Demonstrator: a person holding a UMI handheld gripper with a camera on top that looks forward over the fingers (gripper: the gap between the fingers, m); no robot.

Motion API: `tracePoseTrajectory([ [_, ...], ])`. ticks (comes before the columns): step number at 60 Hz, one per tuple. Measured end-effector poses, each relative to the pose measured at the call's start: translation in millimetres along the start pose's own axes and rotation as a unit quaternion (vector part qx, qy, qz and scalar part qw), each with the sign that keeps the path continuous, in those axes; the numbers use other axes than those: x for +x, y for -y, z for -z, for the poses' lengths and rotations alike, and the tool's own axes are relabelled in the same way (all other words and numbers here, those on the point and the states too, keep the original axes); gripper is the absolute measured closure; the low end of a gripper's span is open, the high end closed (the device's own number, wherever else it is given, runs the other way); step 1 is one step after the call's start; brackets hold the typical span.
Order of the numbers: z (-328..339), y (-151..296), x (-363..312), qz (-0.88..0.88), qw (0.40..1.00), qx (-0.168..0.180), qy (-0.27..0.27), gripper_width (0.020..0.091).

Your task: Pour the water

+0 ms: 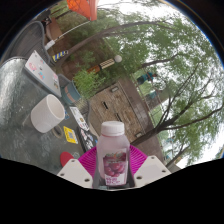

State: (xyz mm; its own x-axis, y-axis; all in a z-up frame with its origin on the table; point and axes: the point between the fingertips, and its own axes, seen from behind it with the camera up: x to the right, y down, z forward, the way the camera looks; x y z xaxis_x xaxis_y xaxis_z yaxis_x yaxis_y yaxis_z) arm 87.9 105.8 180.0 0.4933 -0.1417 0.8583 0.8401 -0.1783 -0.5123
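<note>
Between pink-padded claw (pixel 113 172) fingers, gripped translucent plastic bottle (pixel 113 150), white cylindrical cup (pixel 46 113) nearby

The hand-held gripper (pixel 113 172) is showing 2 pale, whitish fingers (pixel 76 171), blocky and angular at their near ends. Each is wearing a magenta pad (pixel 90 158) on its inner face, the 2 pads curving toward one another at the far tips.

Setting: outdoors, daylight under a pale sky (pixel 185 60).
Trees: leafy trees (pixel 165 45) overhead.
Structure: a brick building (pixel 125 105) beyond.
Furniture: a glass table (pixel 20 110) alongside.
</note>
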Motion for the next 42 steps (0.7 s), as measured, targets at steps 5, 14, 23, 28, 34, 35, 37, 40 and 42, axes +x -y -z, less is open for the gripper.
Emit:
tracePoseTrajectory([
  [5, -20, 38, -13, 0.172, 0.984, 0.038, 0.004, 0.0692],
  [14, -49, 98, -46, 0.470, 0.876, 0.108, -0.013, 0.0692],
  [23, -47, 112, -69, 0.635, 0.756, 0.155, -0.025, 0.0690],
  [28, -53, 116, -77, 0.675, 0.719, 0.163, -0.017, 0.0690],
  [34, -59, 116, -78, 0.689, 0.706, 0.162, -0.014, 0.0690],
  [35, -58, 115, -78, 0.691, 0.704, 0.162, -0.013, 0.0691],
  [37, -60, 115, -77, 0.693, 0.702, 0.162, -0.013, 0.0691],
  [40, -62, 117, -74, 0.682, 0.713, 0.161, -0.013, 0.0691],
  [42, -66, 121, -69, 0.663, 0.732, 0.158, -0.016, 0.0690],
])
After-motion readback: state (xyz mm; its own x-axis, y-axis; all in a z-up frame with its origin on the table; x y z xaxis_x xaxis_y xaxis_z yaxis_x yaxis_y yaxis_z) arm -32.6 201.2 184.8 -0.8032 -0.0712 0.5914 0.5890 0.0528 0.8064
